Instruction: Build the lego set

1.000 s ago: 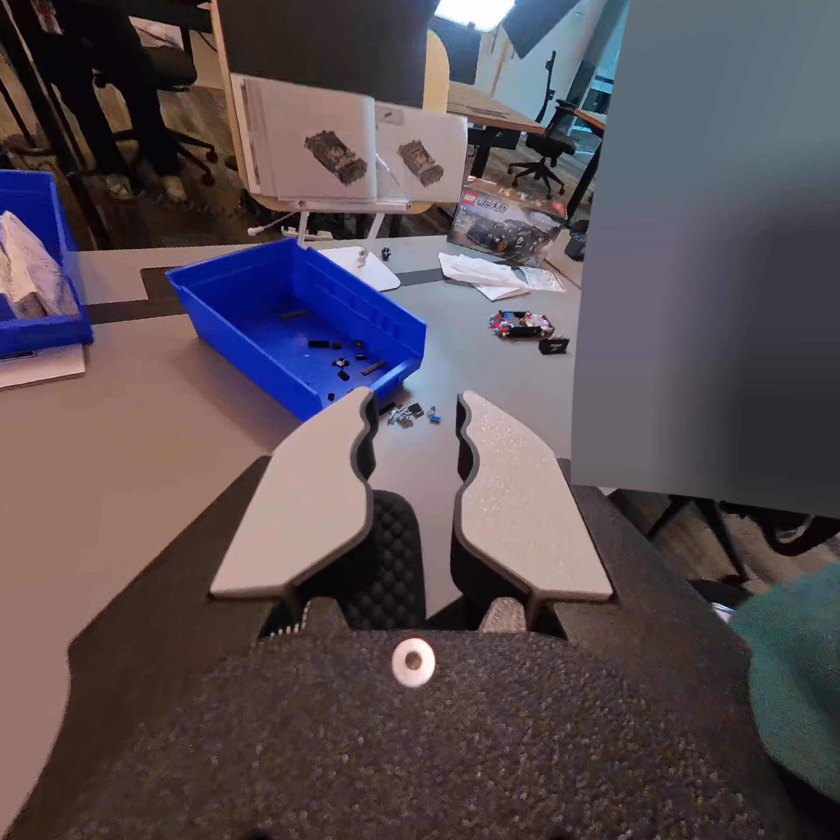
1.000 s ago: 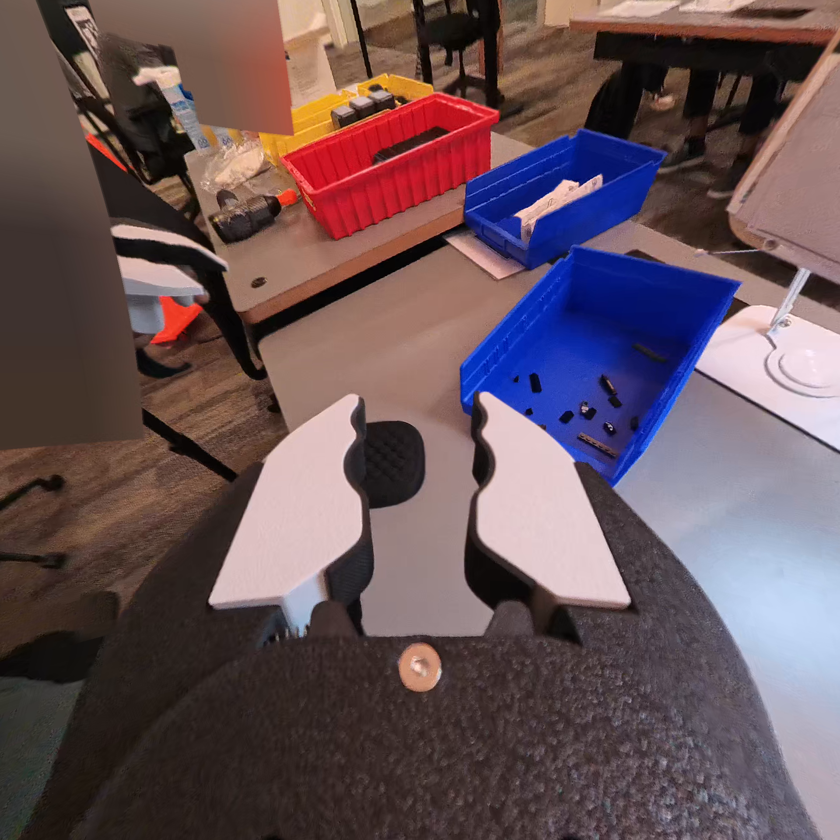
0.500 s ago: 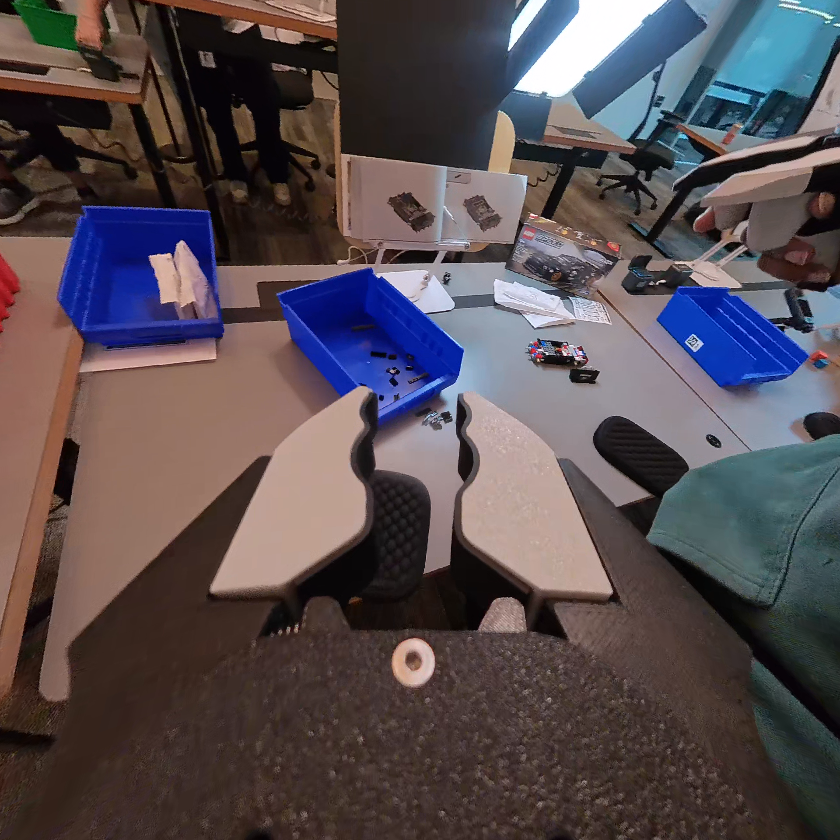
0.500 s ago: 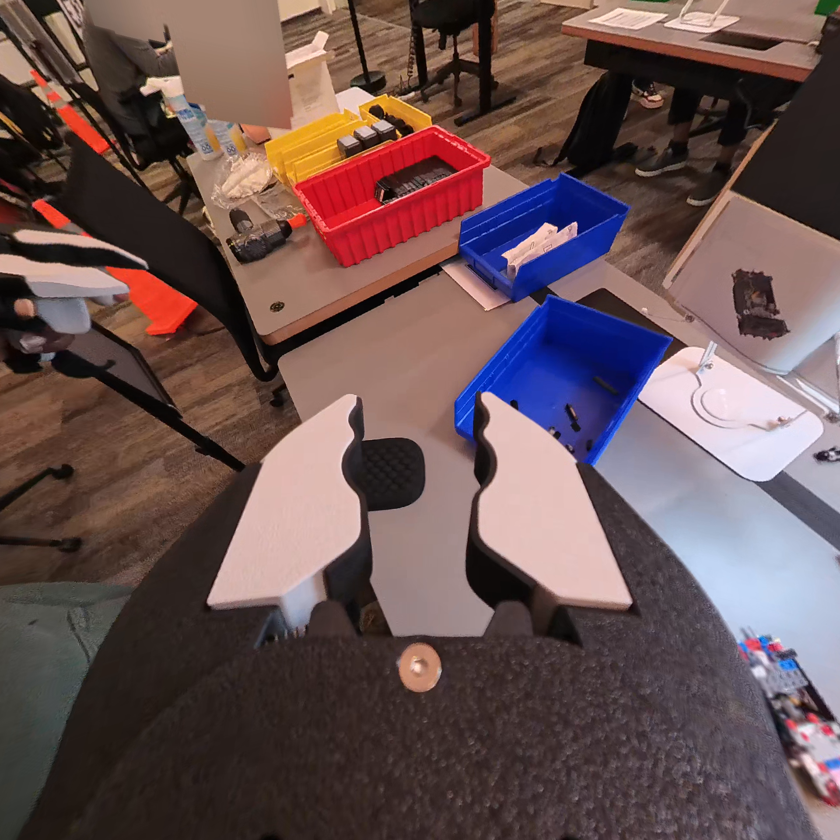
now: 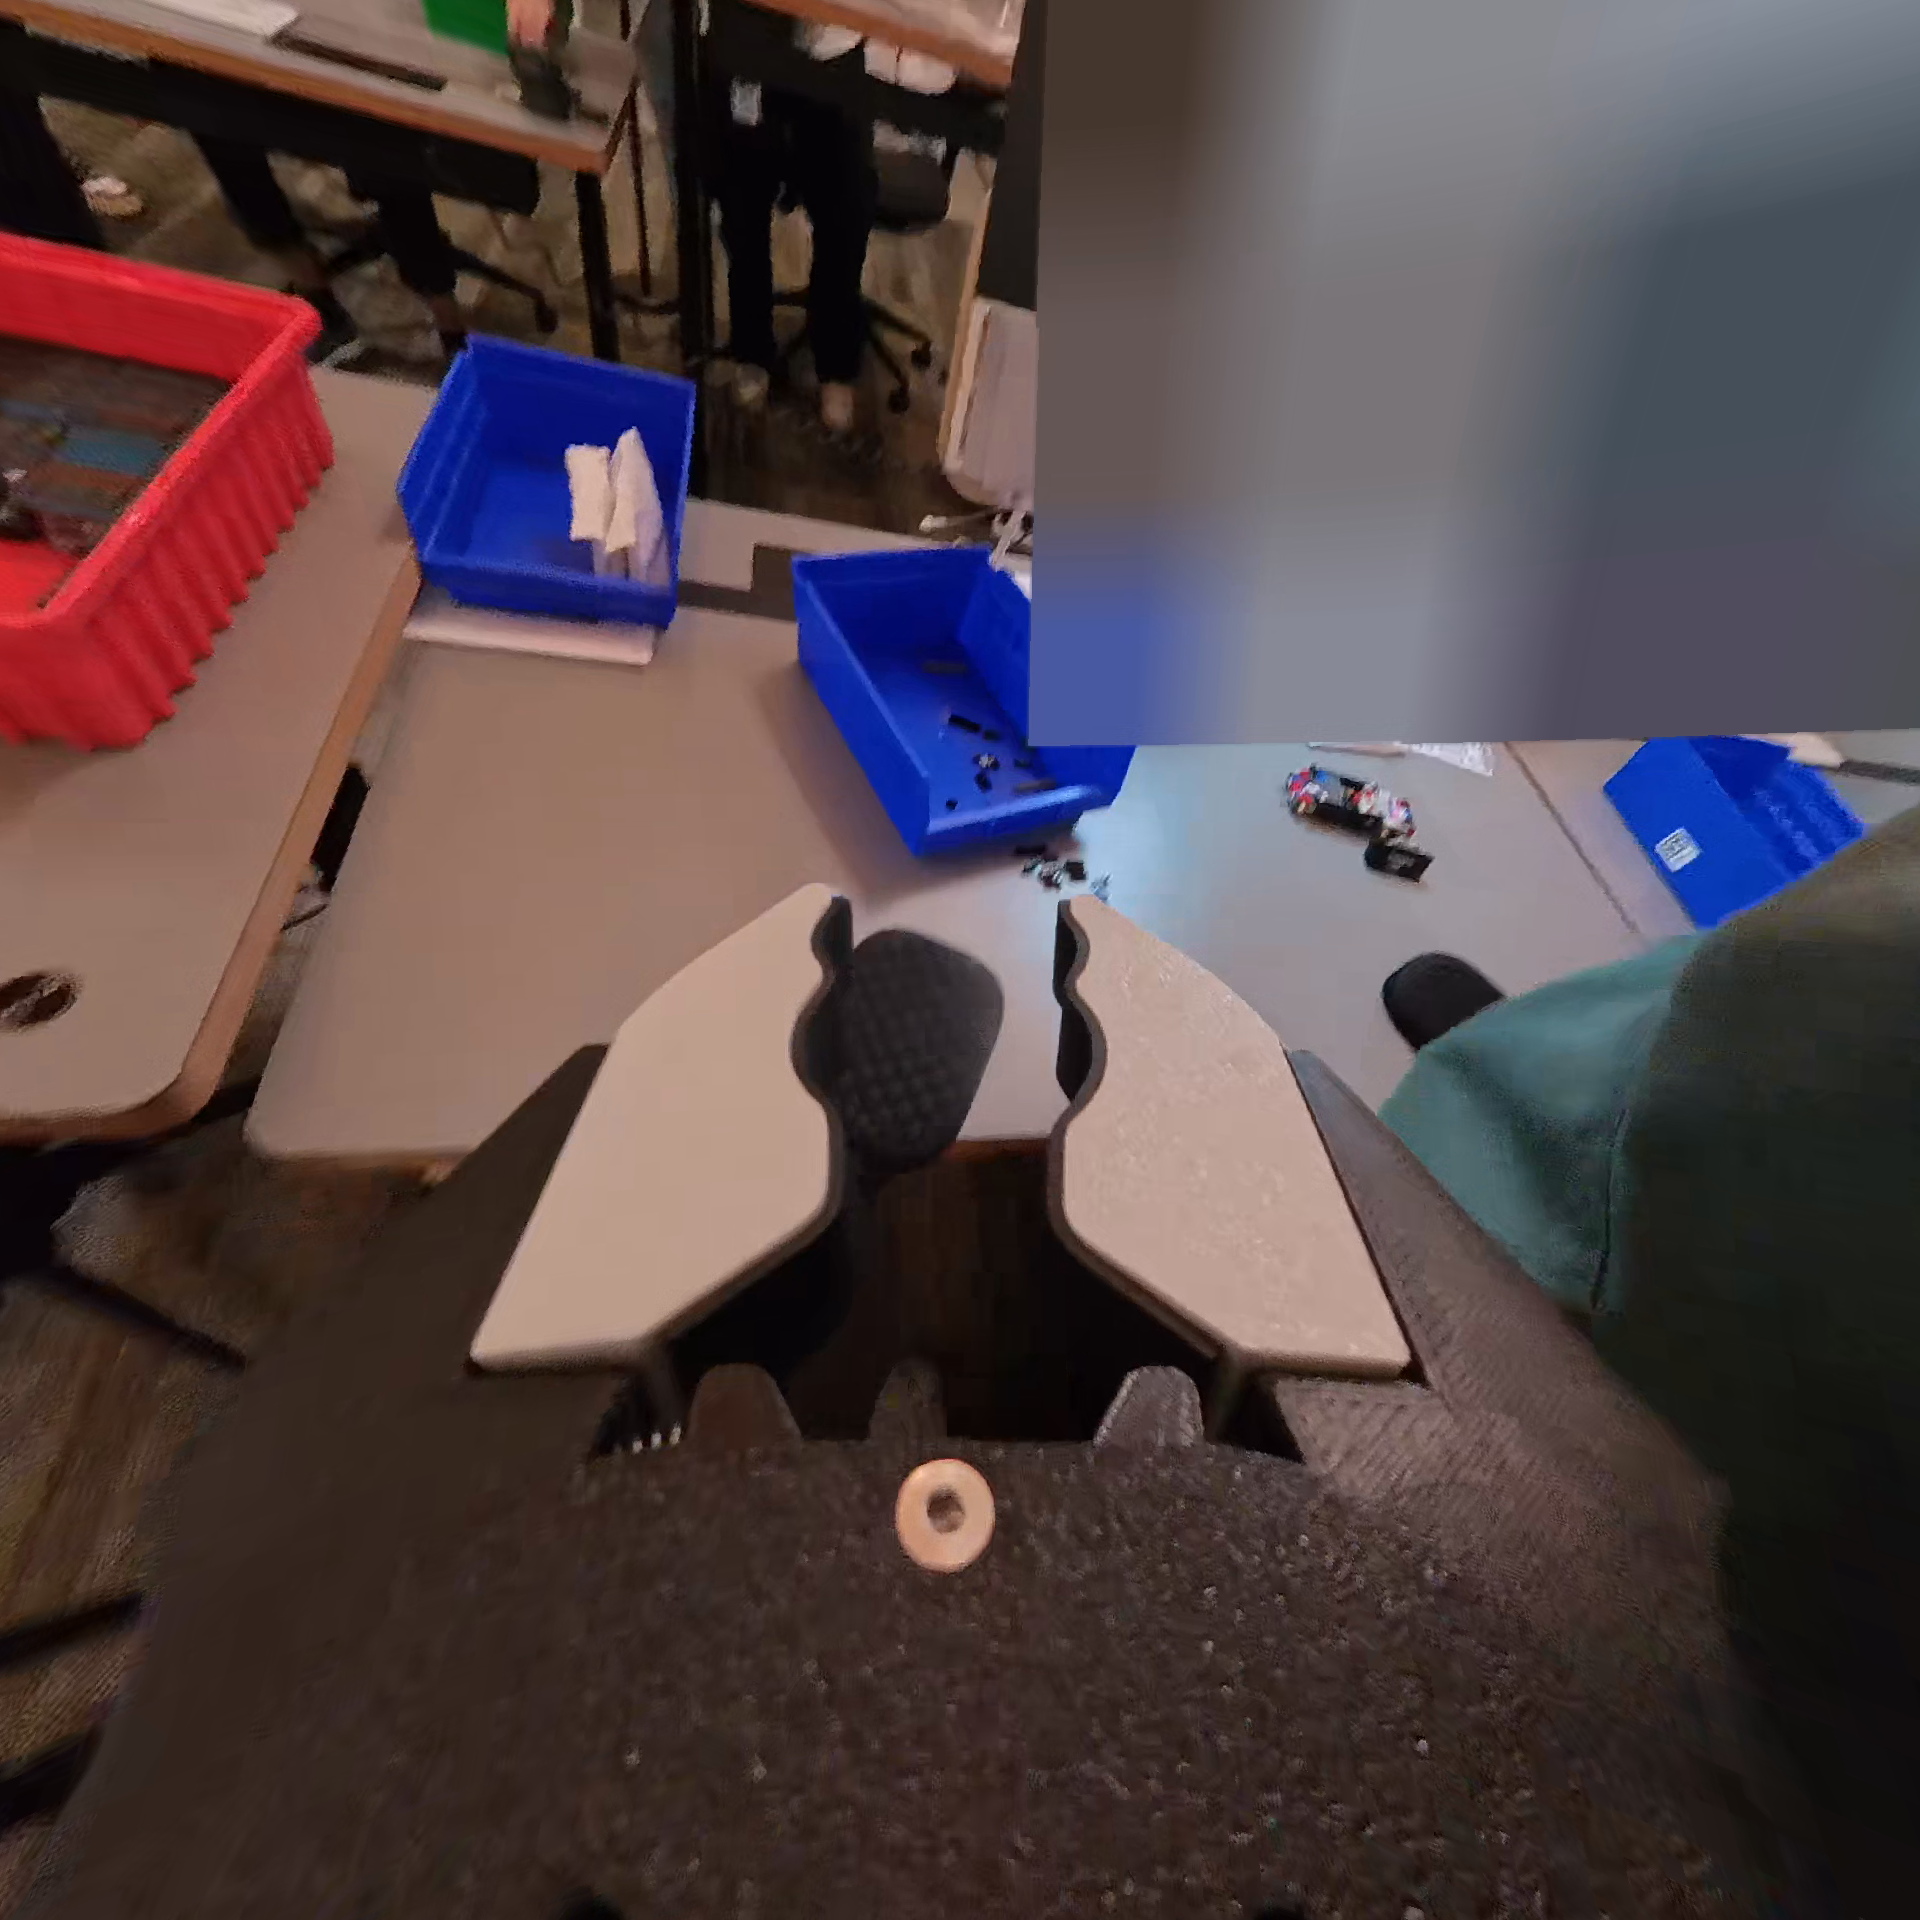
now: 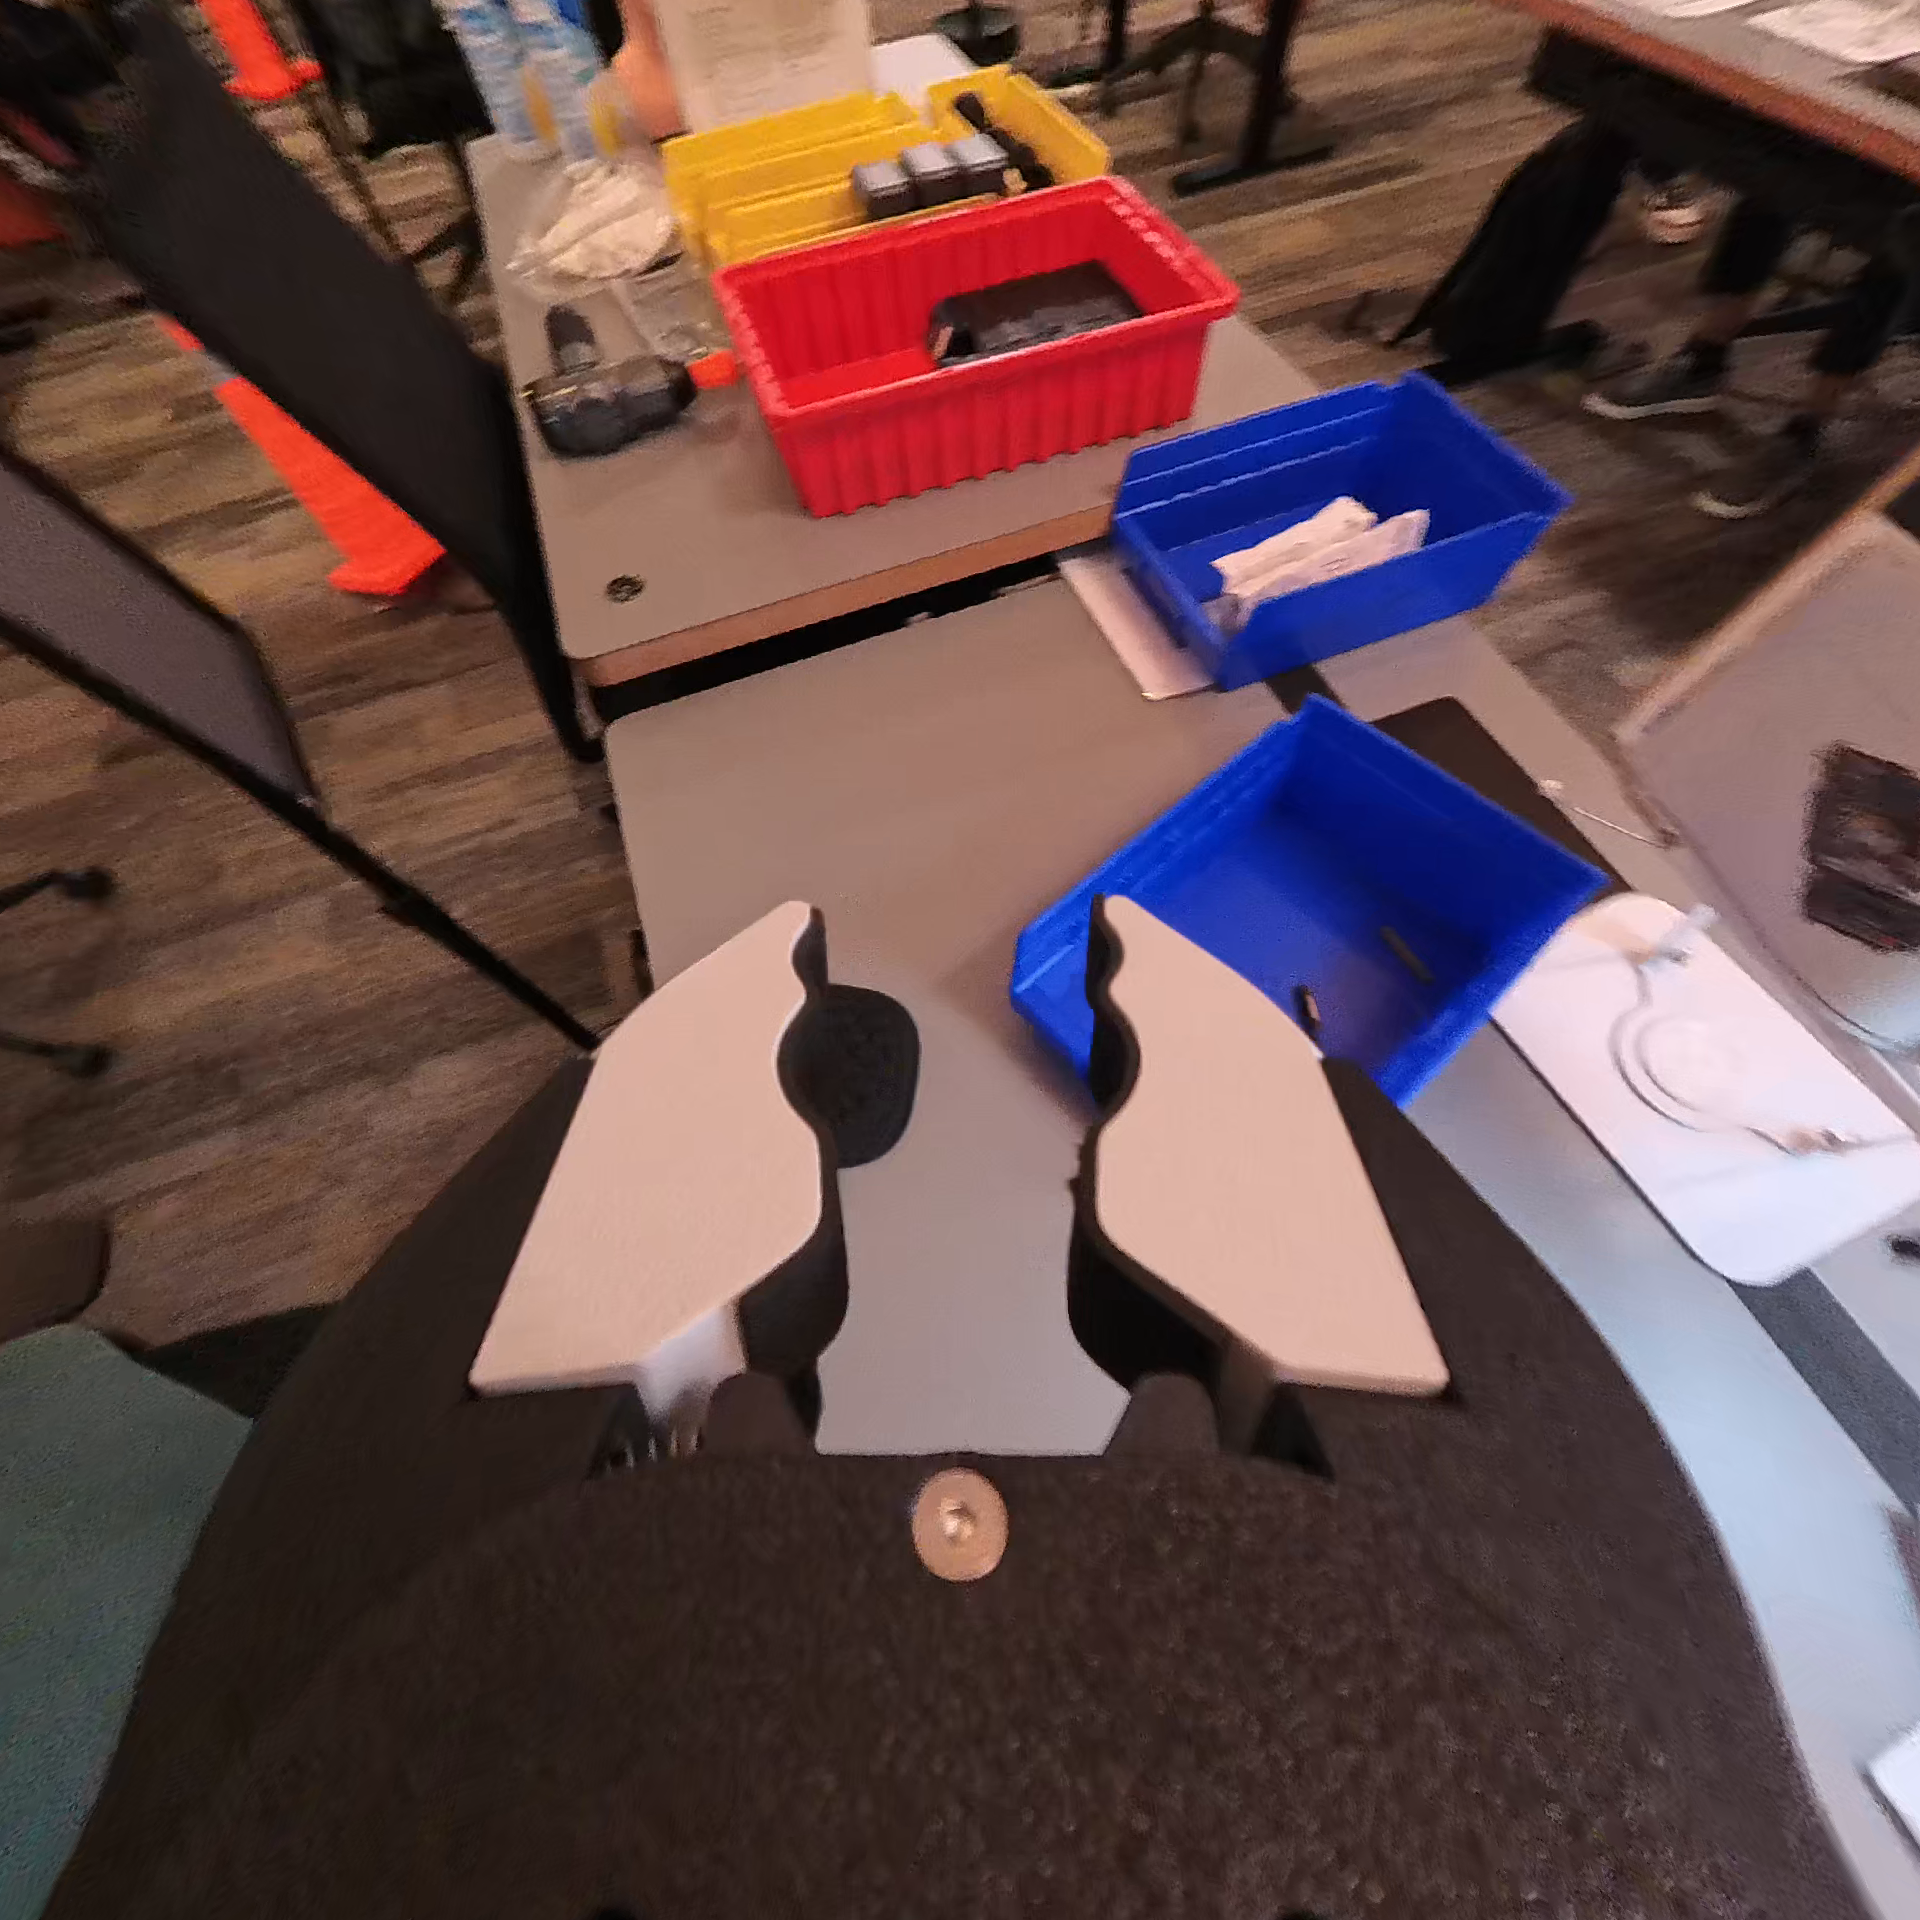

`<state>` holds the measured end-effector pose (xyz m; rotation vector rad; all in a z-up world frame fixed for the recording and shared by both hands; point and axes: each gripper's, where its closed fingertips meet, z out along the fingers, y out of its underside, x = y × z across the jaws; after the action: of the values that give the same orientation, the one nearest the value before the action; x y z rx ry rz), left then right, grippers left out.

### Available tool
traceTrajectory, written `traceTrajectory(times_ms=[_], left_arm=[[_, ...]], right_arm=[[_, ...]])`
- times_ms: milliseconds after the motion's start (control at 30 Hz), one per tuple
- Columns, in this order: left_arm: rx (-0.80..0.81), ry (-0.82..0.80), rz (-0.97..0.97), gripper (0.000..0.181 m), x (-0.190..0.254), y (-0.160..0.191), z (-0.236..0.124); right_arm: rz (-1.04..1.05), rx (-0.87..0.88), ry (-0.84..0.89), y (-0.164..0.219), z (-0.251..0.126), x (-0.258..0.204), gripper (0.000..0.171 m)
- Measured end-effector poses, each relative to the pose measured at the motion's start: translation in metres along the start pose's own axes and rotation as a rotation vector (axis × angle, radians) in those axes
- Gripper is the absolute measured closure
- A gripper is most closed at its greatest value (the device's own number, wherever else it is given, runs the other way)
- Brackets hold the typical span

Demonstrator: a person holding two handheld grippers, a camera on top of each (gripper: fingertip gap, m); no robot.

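A small part-built lego car (image 5: 1349, 802) lies on the grey table (image 5: 623, 831), with a loose black piece (image 5: 1398, 858) beside it. A blue bin (image 5: 914, 686) holds several small black lego pieces, and a few more (image 5: 1055, 864) lie just in front of it. The same bin shows in the right wrist view (image 6: 1330, 894). My left gripper (image 5: 948, 914) is open and empty, held high above the table's near edge. My right gripper (image 6: 954, 920) is open and empty, above the table to the left of the bin.
A second blue bin with white bags (image 5: 551, 488) (image 6: 1340, 530), a red crate (image 5: 135, 488) (image 6: 977, 332) and a yellow bin (image 6: 862, 156) stand on the left. Another blue bin (image 5: 1730, 821) sits at right. A black chair armrest (image 5: 904, 1039) and a white stand base (image 6: 1704, 1081) show. One gripper's finger ends stand about 35 centimeters off the other's.
Both grippers have risen and pulled back from the table, and both views have swung left. Both stay open and empty.
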<state>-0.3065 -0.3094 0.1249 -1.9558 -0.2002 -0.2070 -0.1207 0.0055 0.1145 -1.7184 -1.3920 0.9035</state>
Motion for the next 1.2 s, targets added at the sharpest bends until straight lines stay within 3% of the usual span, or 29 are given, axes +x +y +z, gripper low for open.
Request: traceTrajectory(times_ms=[167, 333, 533, 700, 867, 967, 1200], left_arm=[[-0.047, -0.206, 0.033, 0.144, 0.030, -0.003, -0.054], [0.025, -0.372, 0.046, 0.146, 0.100, -0.008, -0.065], [0.000, -0.327, -0.002, 0.143, 0.163, 0.019, -0.023], [0.012, -0.254, -0.031, 0.143, 0.179, 0.023, 0.016], [-0.038, -0.078, -0.162, 0.138, 0.183, 0.047, 0.070], [-0.112, -0.006, -0.146, 0.134, 0.187, 0.067, 0.102], [-0.147, 0.119, -0.179, 0.133, 0.183, 0.066, 0.137]], right_arm=[[-0.059, 0.072, -0.175, -0.003, 0.004, -0.012, 0.122], [-0.078, 0.073, -0.291, 0.020, -0.048, -0.007, 0.122], [-0.058, 0.107, -0.208, 0.041, -0.136, 0.040, 0.123], [-0.012, 0.145, -0.124, 0.045, -0.174, 0.068, 0.123], [-0.006, 0.178, -0.056, 0.040, -0.183, 0.074, 0.123], [-0.005, 0.177, -0.021, 0.041, -0.180, 0.075, 0.123], [0.030, 0.227, 0.067, 0.030, -0.176, 0.084, 0.123]])
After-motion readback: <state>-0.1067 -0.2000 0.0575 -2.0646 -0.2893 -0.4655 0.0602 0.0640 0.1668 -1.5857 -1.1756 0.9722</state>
